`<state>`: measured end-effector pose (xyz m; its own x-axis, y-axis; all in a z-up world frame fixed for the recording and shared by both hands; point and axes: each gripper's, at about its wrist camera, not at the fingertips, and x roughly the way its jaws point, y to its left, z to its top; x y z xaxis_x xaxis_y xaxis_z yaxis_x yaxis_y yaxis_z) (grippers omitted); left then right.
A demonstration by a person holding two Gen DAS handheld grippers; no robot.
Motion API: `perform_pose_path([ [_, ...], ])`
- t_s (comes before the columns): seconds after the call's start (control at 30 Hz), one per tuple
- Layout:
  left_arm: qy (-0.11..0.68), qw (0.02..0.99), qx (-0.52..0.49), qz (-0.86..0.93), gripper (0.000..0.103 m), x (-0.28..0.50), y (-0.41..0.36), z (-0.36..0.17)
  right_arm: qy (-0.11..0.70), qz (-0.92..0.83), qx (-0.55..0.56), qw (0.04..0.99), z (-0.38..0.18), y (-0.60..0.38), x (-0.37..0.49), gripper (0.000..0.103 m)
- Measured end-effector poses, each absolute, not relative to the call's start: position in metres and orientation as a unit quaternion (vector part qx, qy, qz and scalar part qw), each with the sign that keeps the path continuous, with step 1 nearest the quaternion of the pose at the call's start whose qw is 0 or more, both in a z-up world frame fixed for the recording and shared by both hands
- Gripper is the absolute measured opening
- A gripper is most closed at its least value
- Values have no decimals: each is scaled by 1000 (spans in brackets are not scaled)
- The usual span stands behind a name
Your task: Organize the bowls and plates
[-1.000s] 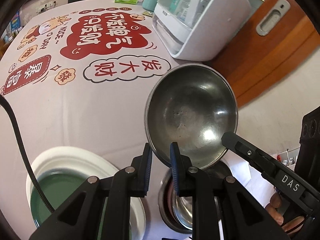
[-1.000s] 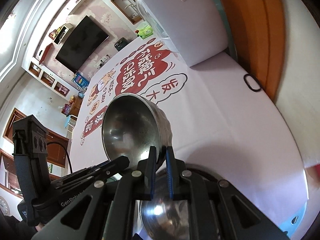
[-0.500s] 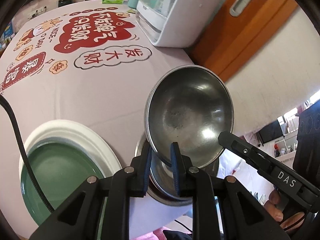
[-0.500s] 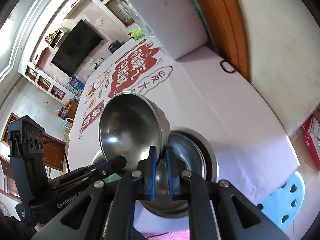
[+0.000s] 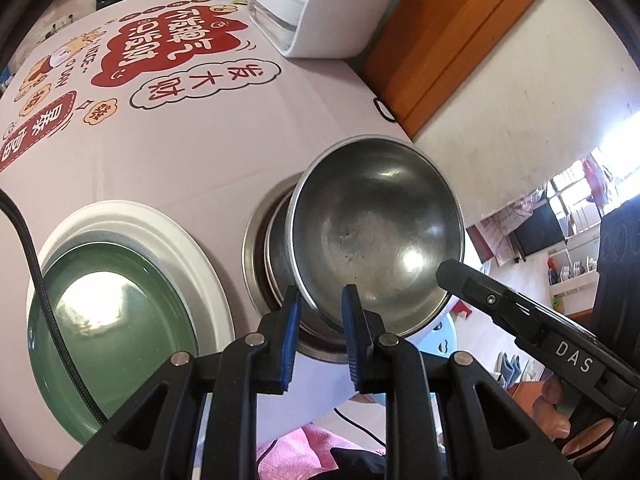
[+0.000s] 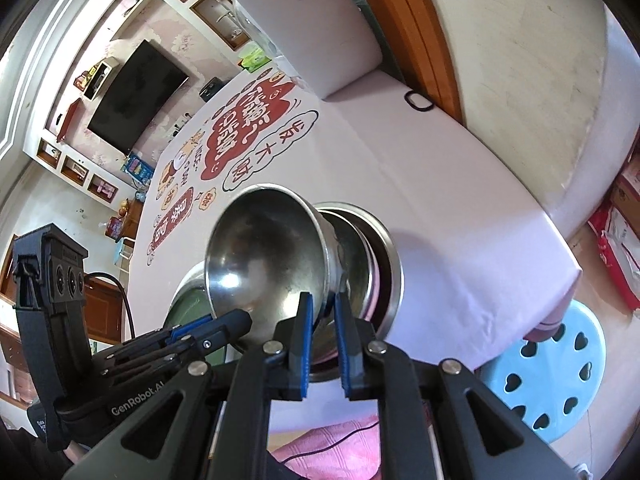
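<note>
A steel bowl [image 5: 376, 232] is held tilted above a stack of steel bowls [image 5: 268, 264] near the table's front edge. My left gripper [image 5: 320, 320] is shut on the near left part of its rim. My right gripper [image 6: 322, 320] is shut on the rim's other side, and the held bowl [image 6: 264, 256] shows tilted over the stack [image 6: 380, 264] in the right wrist view. A green plate [image 5: 108, 332] lies inside a white plate [image 5: 200, 264] to the left of the stack.
A white countertop appliance [image 5: 316, 12] stands at the table's far right by an orange door. A black ring [image 5: 384, 110] lies near the table's right edge. A blue stool [image 6: 560, 372] stands on the floor below the table's front edge.
Both grippers have lifted the steel bowl up and back toward the front edge, so the stack beneath and the plates show more fully. Both grips are unchanged.
</note>
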<state>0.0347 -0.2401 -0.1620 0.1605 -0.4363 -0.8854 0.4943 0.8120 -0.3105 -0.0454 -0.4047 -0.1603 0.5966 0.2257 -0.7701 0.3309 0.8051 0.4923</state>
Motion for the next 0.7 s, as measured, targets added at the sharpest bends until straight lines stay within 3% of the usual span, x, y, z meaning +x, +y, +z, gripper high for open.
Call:
perform_pose_path([
  [0.7,569,761,49,-308,26,26,-235,-158,431,-50,374,820,-176,-418,-71,14],
])
